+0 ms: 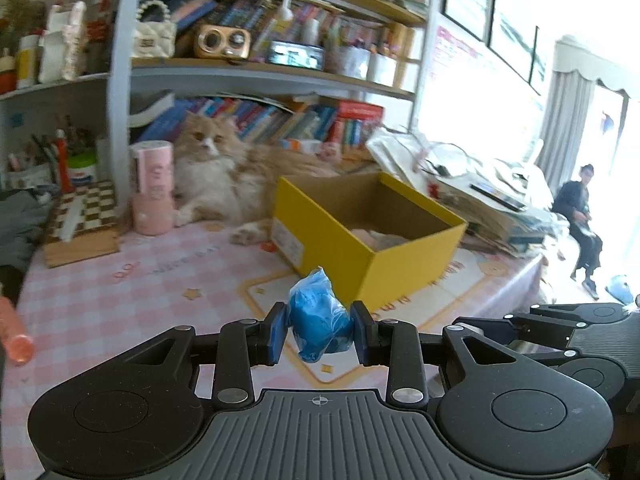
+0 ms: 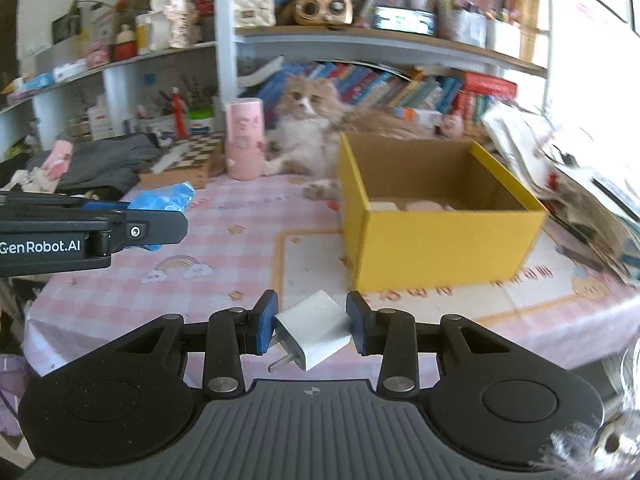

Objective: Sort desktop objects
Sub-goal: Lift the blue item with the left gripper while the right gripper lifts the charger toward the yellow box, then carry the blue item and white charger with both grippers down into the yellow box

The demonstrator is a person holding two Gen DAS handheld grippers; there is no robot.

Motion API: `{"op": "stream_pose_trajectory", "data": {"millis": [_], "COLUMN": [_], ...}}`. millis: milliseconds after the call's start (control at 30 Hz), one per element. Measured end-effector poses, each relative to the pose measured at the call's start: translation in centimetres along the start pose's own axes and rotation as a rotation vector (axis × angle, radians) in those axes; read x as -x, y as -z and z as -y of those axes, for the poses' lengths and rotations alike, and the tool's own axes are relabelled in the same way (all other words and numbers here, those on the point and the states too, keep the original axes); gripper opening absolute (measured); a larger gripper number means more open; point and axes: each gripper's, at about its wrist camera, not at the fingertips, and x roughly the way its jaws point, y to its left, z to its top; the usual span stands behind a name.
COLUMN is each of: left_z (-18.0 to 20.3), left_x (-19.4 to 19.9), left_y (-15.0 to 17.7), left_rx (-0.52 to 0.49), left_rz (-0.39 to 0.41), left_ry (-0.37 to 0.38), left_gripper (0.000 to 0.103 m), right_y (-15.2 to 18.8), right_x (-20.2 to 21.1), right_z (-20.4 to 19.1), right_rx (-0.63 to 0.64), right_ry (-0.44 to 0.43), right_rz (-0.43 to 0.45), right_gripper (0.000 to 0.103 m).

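Yellow box (image 2: pixel 440 244) open-topped on desk, both loads short of it. Left gripper (image 1: pixel 320 330) clamps blue wrapped packet (image 1: pixel 320 320); right gripper (image 2: pixel 311 330) clamps white charger plug (image 2: pixel 314 330). Step: carry. Next: position over box opening, release.

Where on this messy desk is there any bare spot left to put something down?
The pink checked tablecloth is bare in front of the yellow box and left of it, up to the pink cylinder and checkered board. The box floor holds only a few items. Crowded: the cat behind, paper piles right, clothes left.
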Motion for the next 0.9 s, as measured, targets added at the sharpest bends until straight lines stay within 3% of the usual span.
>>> {"op": "stream_pose_trajectory", "data": {"millis": [367, 900], "left_z": [3.5, 7.2], "left_x": [-2.9, -6.4], "left_y": [-0.3, -2.4], "left_rx": [-0.06, -0.103], "left_rz": [-0.042, -0.035], "left_ry": [0.117, 0.141], "left_gripper": [0.032, 0.032], "right_y": [1.5, 0.6], "right_x": [1.1, 0.2], "right_z": [3.0, 8.2], "right_rx": [-0.067, -0.089], "right_ry": [0.087, 0.083], "right_rz": [-0.043, -0.036], "right_gripper": [0.035, 0.035]}}
